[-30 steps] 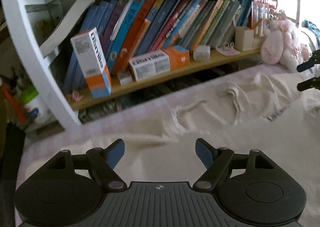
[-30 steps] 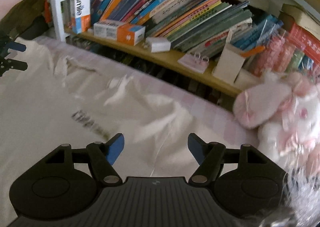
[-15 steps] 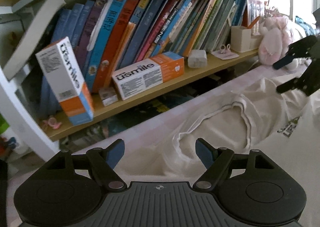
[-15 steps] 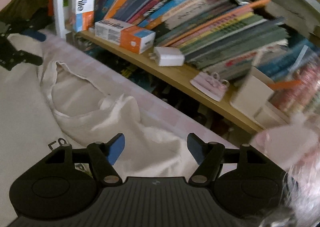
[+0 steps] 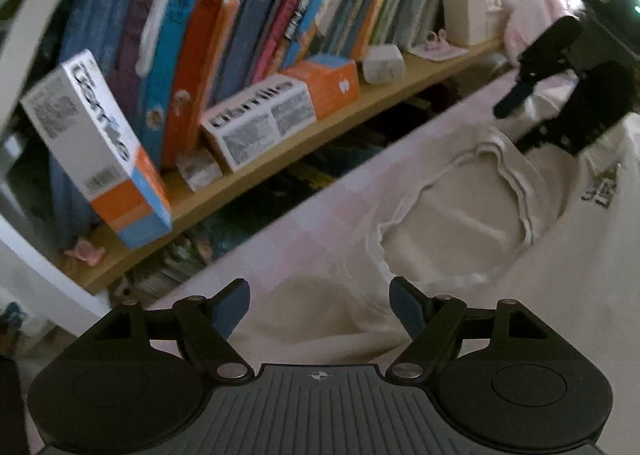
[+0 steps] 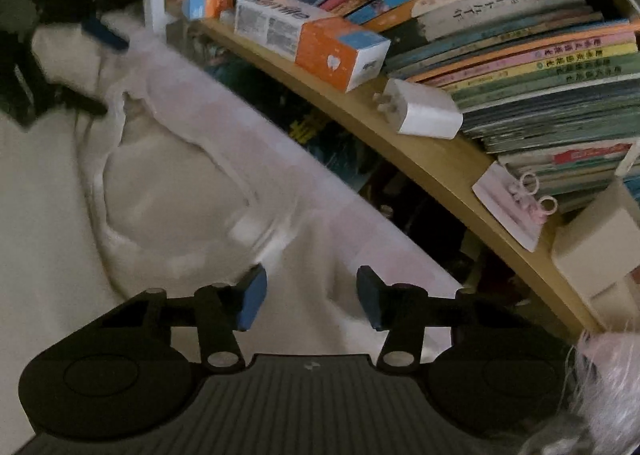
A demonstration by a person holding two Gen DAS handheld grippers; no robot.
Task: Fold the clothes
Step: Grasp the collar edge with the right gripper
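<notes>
Shirt (image 5: 460,223) lies unfolded, collar up; nothing folded yet. Left gripper (image 5: 320,305) gapes empty; right gripper (image 6: 310,297), jaws just closing, grips nothing yet.

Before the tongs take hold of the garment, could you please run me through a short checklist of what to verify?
1. Garment in reach: the cream garment lies flat on the pink checked cover under both tongs. Ok.
2. Neckline visible: the collar opening lies between the two tongs. Ok.
3. Left tongs: wide open, cloth below, nothing gripped. Ok.
4. Right tongs: have just been closing, cloth lies between the pads, but no pinch is visible yet. Not ok.
5. Matching grip points on both shoulders: seams are blurred. Cannot tell.
6. Shelf clearance: the wooden shelf edge and the charger sit close beside the right tongs. Cannot tell.
</notes>
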